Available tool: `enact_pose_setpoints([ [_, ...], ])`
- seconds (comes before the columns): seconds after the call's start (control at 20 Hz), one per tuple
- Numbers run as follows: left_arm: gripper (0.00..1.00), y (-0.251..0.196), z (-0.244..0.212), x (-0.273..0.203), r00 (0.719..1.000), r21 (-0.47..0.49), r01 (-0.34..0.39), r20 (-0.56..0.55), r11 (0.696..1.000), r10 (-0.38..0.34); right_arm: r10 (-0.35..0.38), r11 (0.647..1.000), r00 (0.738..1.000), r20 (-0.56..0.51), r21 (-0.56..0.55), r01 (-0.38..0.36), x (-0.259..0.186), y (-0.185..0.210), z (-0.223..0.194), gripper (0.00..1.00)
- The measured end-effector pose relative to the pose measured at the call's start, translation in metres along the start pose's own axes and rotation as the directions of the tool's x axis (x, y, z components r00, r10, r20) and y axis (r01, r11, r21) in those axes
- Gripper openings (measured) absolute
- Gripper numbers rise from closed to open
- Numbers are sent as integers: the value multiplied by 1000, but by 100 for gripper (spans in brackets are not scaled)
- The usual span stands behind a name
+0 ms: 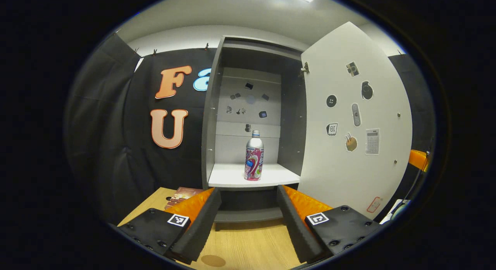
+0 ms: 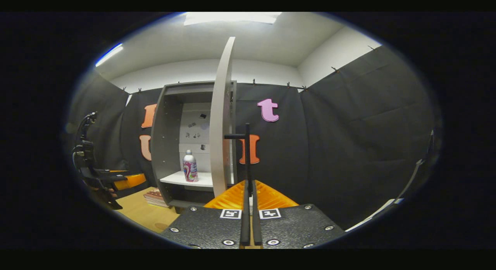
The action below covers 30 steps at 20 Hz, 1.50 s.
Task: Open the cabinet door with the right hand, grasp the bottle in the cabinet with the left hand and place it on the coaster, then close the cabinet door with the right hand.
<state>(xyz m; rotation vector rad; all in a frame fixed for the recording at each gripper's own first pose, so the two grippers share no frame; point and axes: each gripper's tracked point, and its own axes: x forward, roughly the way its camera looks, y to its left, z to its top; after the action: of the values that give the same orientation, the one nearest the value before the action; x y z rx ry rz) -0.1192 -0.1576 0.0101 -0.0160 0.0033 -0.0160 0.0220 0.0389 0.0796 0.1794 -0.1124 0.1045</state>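
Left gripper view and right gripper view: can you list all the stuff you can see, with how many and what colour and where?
cabinet: one, grey with a white shelf, standing on the table against the black cloth wall.
cabinet door: one, white, swung open to the right of the cabinet, stickers on its inner face.
door handle: one, black bar, on the door's outer face, between the right gripper's fingers.
bottle: one, silver with pink and red label, upright on the shelf.
books: a small stack, reddish cover, on the table left of the cabinet.
table: one, light wood.
coaster: one, brown, round, on the table's near edge.
left gripper: open, aimed at the bottle, apart from it.
right gripper: shut on the door handle.
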Motion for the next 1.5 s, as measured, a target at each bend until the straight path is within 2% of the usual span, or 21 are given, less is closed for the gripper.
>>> enact_pose_setpoints([
  [0.2, 95, 0, 1, 0, 1000, -22, 6, 5, 1000, -6, 18, 999, 1000, -26, -38, -19, -7, 3, -4, 2],
  [0.25, 95, 0, 1, -1, 1000, -17, 7, 7, 1000, -7, 27, 999, 999, -31, -45, -28, -8, 4, -4, 7],
  [0.35, 94, -2, 2, 0, 1000, 1, 20, 11, 1000, -20, 50, 998, 998, -46, -21, -51, -11, 13, -8, 2],
  [0.5, 94, -6, 3, 9, 999, 9, 47, 19, 999, -47, 108, 994, 992, -60, 27, -107, -13, 33, -12, 3],
  [0.6, 95, -9, 0, 21, 997, -14, 74, 13, 997, -74, 129, 991, 989, -69, 38, -126, -13, 40, -14, 11],
  [0.65, 94, -10, -2, 28, 996, -28, 87, 7, 996, -87, 135, 990, 989, -67, 42, -133, -13, 43, -14, 7],
  [0.8, 94, -8, -3, 54, 991, -56, 133, -4, 989, -134, 112, 993, 993, -44, 47, -110, -5, 46, -12, 22],
  [0.85, 94, -5, -2, 63, 989, -61, 145, -1, 988, -145, 114, 992, 993, -36, 53, -112, -3, 49, -12, 22],
  [0.95, 94, 1, -3, 83, 986, -62, 168, -1, 984, -168, 102, 993, 995, -8, 56, -102, 3, 54, -8, 35],
  [1.1, 94, 9, -6, 122, 980, -53, 199, -10, 979, -200, 50, 998, 998, 22, 32, -51, 15, 49, -4, 47],
  [1.2, 94, 11, -7, 146, 973, -52, 230, -11, 972, -231, 26, 1000, 999, 28, 12, -26, 18, 47, -5, 60],
  [1.3, 94, 11, -10, 172, 965, -38, 261, -10, 964, -262, 10, 1000, 999, 40, -3, -10, 23, 46, -3, 65],
  [1.4, 94, 10, -15, 196, 955, -24, 295, -15, 955, -295, -23, 1000, 999, 36, -3, 23, 29, 44, -6, 76],
  [1.45, 94, 9, -18, 208, 950, -21, 310, -18, 950, -311, -42, 999, 999, 31, -3, 42, 29, 43, -7, 87],
  [1.5, 95, 6, -22, 219, 945, -16, 326, -19, 945, -327, -56, 998, 998, 24, -4, 56, 28, 42, -9, 84],
])
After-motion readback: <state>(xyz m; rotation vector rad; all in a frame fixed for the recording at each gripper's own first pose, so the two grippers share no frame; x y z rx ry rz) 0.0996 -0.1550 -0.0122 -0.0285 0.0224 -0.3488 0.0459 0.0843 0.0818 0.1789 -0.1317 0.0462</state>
